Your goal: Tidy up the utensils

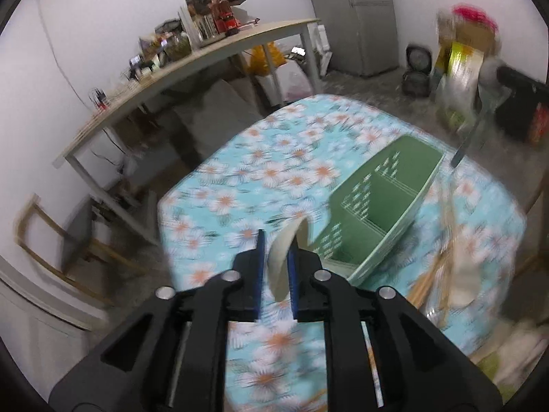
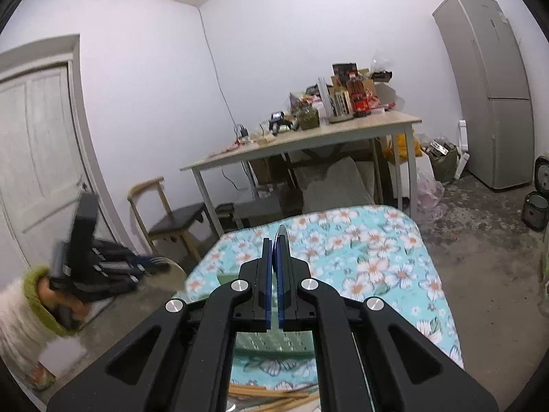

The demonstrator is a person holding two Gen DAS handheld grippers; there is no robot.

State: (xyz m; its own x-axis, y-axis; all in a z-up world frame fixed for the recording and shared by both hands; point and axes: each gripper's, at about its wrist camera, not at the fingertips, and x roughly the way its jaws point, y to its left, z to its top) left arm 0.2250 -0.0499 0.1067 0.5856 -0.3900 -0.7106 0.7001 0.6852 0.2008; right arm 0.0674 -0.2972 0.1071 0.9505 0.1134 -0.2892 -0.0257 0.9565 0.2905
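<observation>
progress looks early: in the left wrist view the left hand-held gripper (image 1: 276, 257) has a pale cream spoon bowl (image 1: 283, 257) between its blue pads, whether pinched or loose i cannot tell, just beside the green plastic divided utensil holder (image 1: 377, 202), whose compartments show empty on the floral blue-clothed worktop (image 1: 260, 171), while wooden chopsticks (image 1: 435, 271) lie unsorted near it. in the right wrist view the right hand-held gripper (image 2: 277, 240) is clamped together on a thin metal utensil tip (image 2: 282, 230), high above the holder.

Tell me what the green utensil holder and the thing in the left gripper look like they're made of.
Green utensil holder: likely matte plastic, with thin walls and moulded slot rows. The left gripper holds a pale spoon; its smooth off-white bowl suggests ceramic or melamine, but blur leaves that open.
</observation>
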